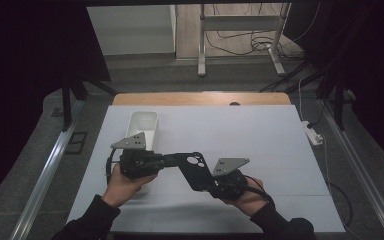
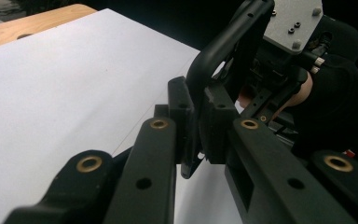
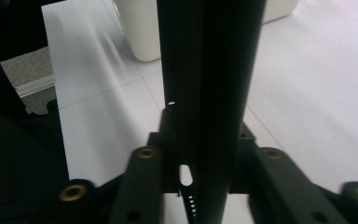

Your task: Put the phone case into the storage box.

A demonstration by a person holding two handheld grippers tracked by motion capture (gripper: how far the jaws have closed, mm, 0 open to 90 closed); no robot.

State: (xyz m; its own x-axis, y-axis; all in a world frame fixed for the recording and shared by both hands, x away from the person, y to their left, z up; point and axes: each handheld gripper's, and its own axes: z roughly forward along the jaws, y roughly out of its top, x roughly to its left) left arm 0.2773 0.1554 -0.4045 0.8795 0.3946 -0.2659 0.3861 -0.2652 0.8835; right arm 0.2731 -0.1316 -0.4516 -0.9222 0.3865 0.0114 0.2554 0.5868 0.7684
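Though held by both jaws, phone case (image 1: 195, 170) unlabelled.

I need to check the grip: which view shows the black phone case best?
The high view: the whole black phone case shows, camera cutouts included, spanning between the left gripper and right gripper. The left gripper view shows its clamped edge; the right gripper view, a dark close-up band.

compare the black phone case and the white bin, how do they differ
The black phone case is dark, thin and flat; the white bin is pale, deep and open-topped. The case is held off the table between the left gripper and the right gripper; the bin rests on the white sheet, untouched. The case lies near the person; the bin sits farther back on the left. Both are over the same sheet.
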